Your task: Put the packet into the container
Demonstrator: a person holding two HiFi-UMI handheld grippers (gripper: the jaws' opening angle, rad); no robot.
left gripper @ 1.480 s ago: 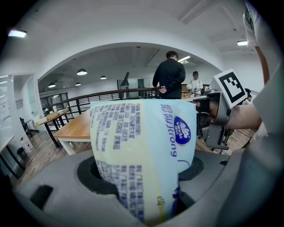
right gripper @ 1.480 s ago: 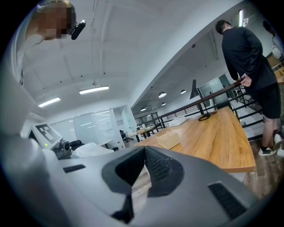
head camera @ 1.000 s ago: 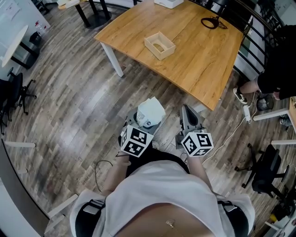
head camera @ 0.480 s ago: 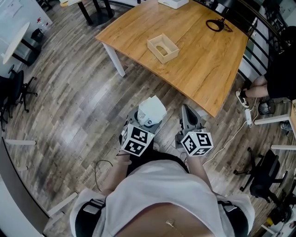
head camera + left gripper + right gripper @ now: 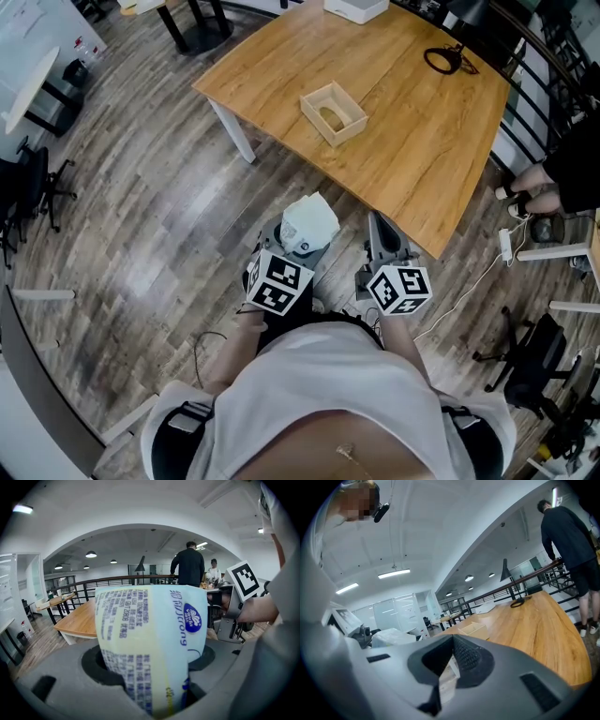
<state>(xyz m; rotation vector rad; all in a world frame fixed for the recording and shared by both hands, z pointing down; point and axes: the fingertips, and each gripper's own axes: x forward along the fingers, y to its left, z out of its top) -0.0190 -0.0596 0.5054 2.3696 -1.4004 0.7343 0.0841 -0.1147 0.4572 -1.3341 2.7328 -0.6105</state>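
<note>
Here, the left gripper (image 5: pixel 298 246) is clamped on the packet (image 5: pixel 150 644), whose long axis rises out of the jaws toward 12 o'clock in the left gripper view. Its print runs sideways: blue "strong" beside a blue oval badge, and small dark lines at 9 o'clock that are too fine to read. The right gripper (image 5: pixel 378 223) has its jaws pressed together. The container (image 5: pixel 333 112) sits on the table (image 5: pixel 412 141), at 12 o'clock from the packet.
</note>
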